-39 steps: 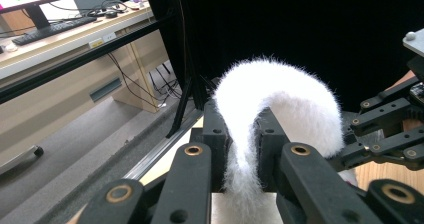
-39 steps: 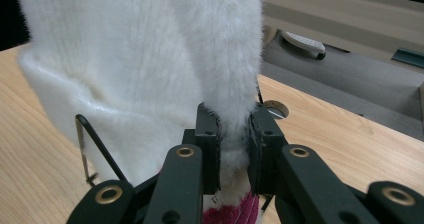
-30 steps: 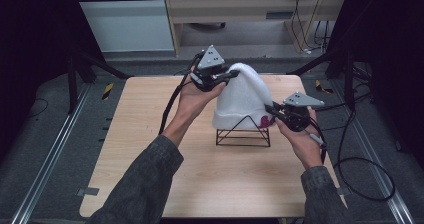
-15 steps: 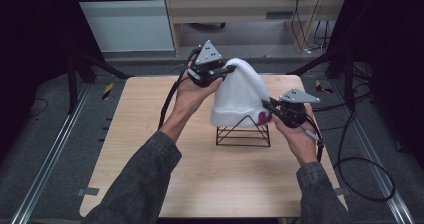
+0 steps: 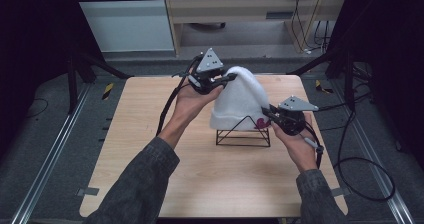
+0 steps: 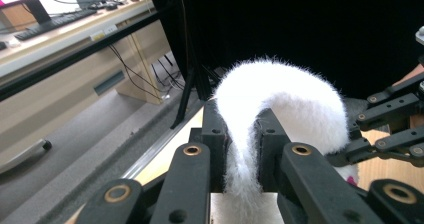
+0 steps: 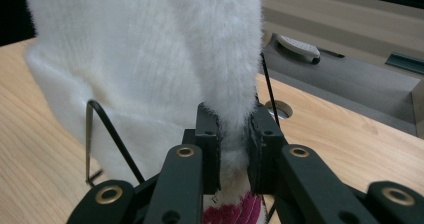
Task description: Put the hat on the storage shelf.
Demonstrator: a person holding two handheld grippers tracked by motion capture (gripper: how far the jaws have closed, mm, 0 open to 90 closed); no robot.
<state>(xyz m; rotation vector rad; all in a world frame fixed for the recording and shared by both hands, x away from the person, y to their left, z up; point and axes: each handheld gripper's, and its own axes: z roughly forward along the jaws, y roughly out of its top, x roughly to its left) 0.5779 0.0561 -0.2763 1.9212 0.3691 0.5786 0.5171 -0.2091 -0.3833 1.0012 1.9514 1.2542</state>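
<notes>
High view: the white hat [image 5: 241, 100] was draped over the wire stand [image 5: 243, 131], its tip clamped by the left gripper [image 5: 226, 78], its brim by the right gripper [image 5: 265, 113]; lifting clear probably came next.

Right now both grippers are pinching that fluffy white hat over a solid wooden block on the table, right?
Not quite. Both grippers, left and right, do pinch the white hat, but it sits over a black wire stand, not a wooden block; the high view shows its open frame on the table.

White fuzzy hat [image 5: 240, 101], magenta patch; black wire stand [image 5: 243, 134]
</notes>
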